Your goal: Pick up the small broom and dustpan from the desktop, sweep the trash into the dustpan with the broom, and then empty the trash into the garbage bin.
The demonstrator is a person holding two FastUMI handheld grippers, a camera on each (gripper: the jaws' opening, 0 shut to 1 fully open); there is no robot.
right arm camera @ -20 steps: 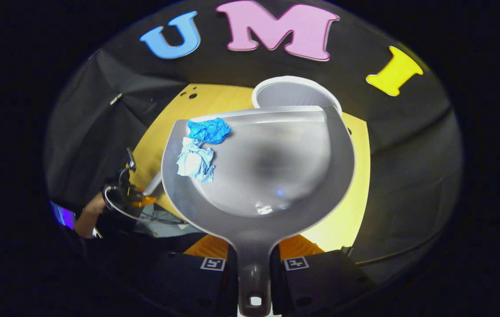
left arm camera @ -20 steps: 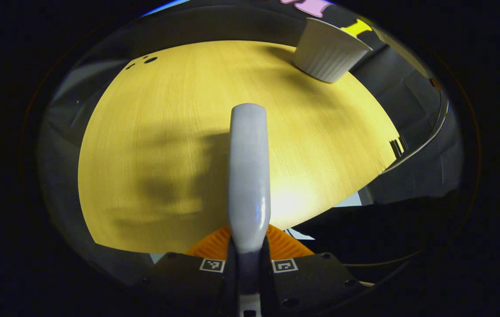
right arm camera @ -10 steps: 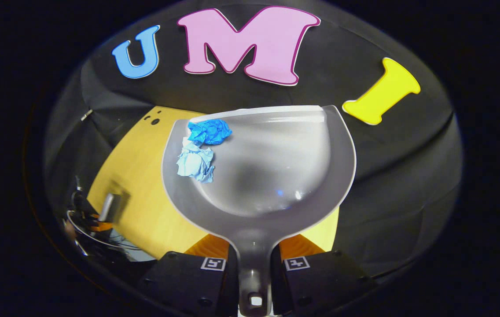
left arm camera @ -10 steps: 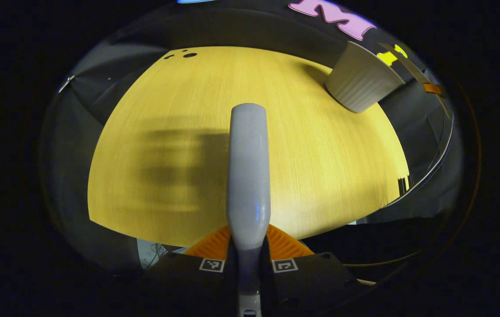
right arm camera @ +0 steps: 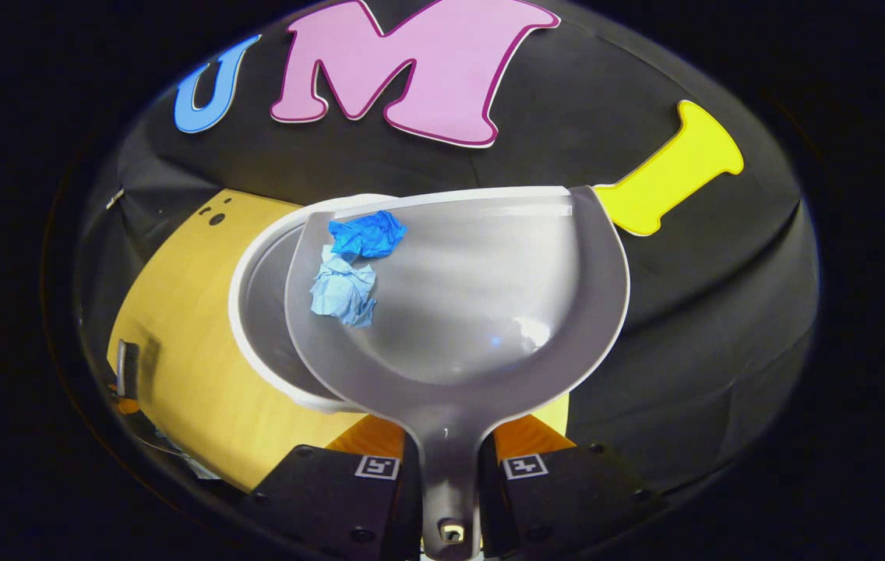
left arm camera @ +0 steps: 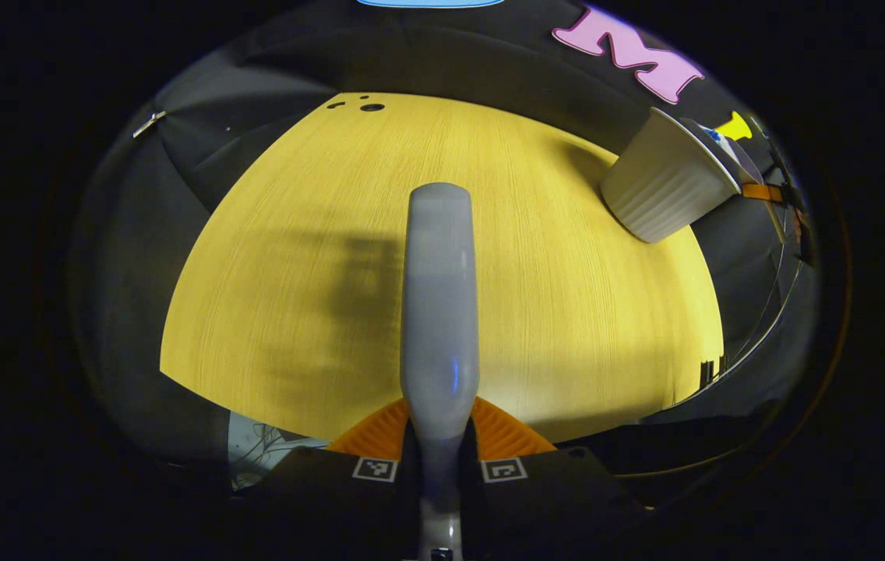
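- Jaws of the left gripper (left arm camera: 440, 460), at the bottom of the left gripper view, are clenched on the grey handle of the broom (left arm camera: 440, 312), which runs straight ahead over the bench (left arm camera: 567, 312).
- Beyond the broom handle, the yellow wood-grain bench stretches away, with a soft shadow lying on it to the left of the handle.
- Farther off at the upper right of that view, the white ribbed garbage bin (left arm camera: 664, 195) stands near the far right part of the bench, and the dustpan's edge shows just above its rim.
- Jaws of the right gripper (right arm camera: 450, 467), at the bottom of the right gripper view, are clenched on the stem of the grey dustpan (right arm camera: 489, 312), 1 finger on each side.
- The dustpan is held in the air over the garbage bin (right arm camera: 255, 343), whose white rim curves out from under the pan's left side.
- 2 crumpled scraps sit in the pan near its front left corner: a pale blue paper wad (right arm camera: 343, 290) and, touching it just ahead, a bright blue wad (right arm camera: 368, 235).
- At the far left of that view, the broom's handle (right arm camera: 128, 366) shows small above the near end of the bench (right arm camera: 178, 327).
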